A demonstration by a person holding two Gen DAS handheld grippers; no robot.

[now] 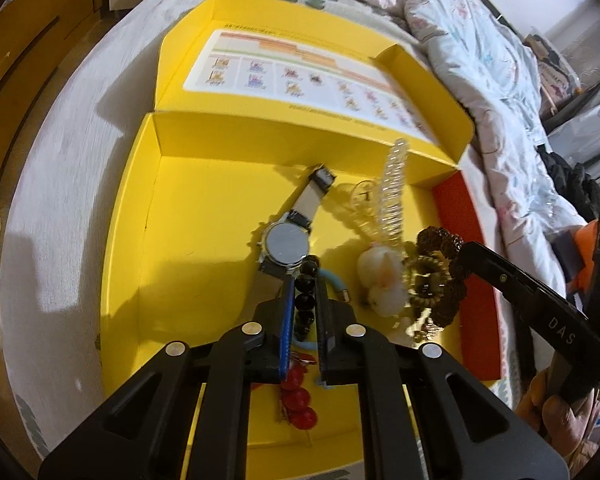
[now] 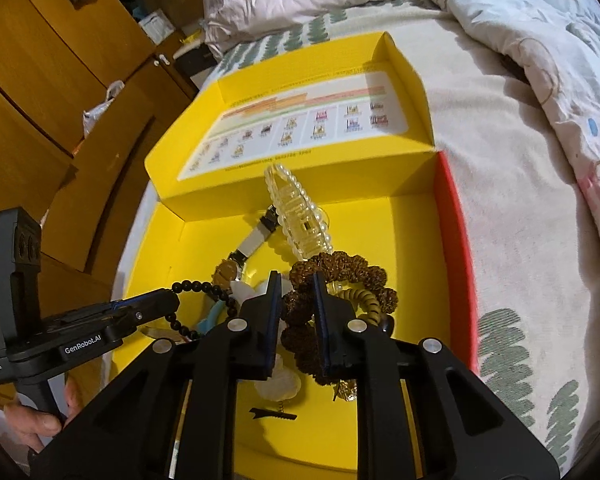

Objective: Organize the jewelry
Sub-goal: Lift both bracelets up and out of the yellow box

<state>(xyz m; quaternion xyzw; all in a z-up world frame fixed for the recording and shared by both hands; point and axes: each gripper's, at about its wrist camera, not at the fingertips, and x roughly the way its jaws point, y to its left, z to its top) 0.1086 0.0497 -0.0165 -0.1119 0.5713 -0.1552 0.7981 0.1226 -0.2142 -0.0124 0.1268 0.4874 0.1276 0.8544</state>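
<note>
warm indoor light falls bright on the yellow box, whose floor shines almost glaring. hard shadows lie at about 7 o'clock of the watch and under the left tongs. motion blur smears the printed sheet and the bed's cover in the left wrist view. both fisheye pictures bend strongly toward the rims, and the corners go black.
</note>
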